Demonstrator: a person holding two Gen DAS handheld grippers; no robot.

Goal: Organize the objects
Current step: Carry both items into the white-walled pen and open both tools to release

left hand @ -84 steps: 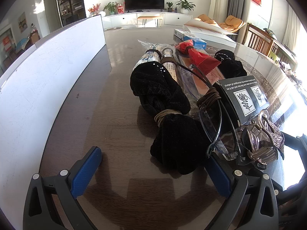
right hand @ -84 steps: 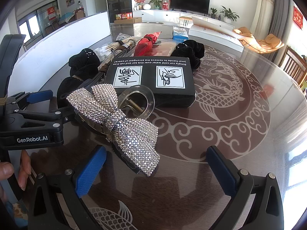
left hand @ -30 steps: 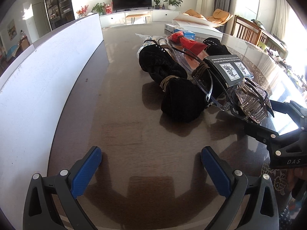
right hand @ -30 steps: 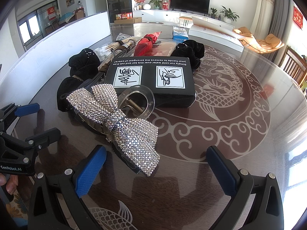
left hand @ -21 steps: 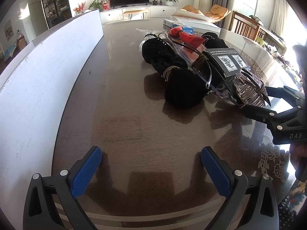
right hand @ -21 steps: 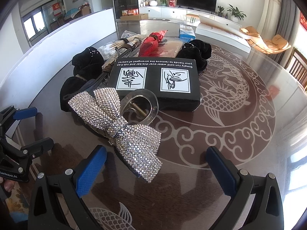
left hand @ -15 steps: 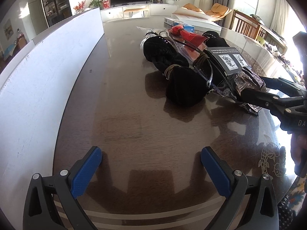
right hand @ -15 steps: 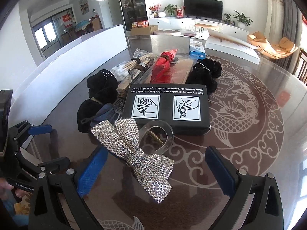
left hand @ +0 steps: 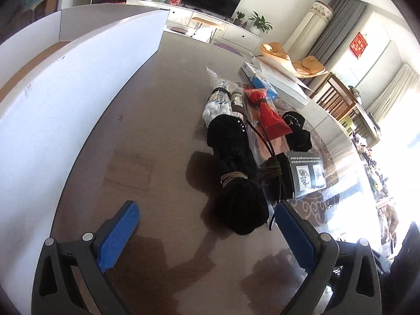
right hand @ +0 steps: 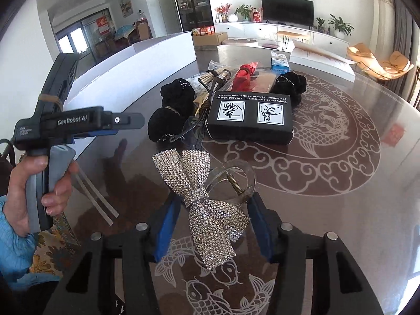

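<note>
My right gripper [right hand: 214, 211] is shut on a rhinestone bow hair clip [right hand: 199, 197] with a clear claw [right hand: 233, 181], held above the glass table [right hand: 341, 183]. My left gripper [left hand: 207, 225] is open and empty, raised over the table's left side; it also shows in the right wrist view [right hand: 78, 123]. A row of things lies on the table: a black velvet scrunchie bundle [left hand: 236, 173], a black box with white pictures [right hand: 250, 116], a red pouch [left hand: 267, 110], another black scrunchie [right hand: 288, 85] and a bag of white balls [left hand: 215, 105].
A tall white board [left hand: 65, 86] stands along the table's left edge. A blue box [right hand: 279, 61] and a long white box [right hand: 323, 60] lie at the far end. Chairs stand to the right.
My right gripper has closed on the bow hair clip and lifted it off the table, away from the row. My left gripper has pulled back, risen and tilted.
</note>
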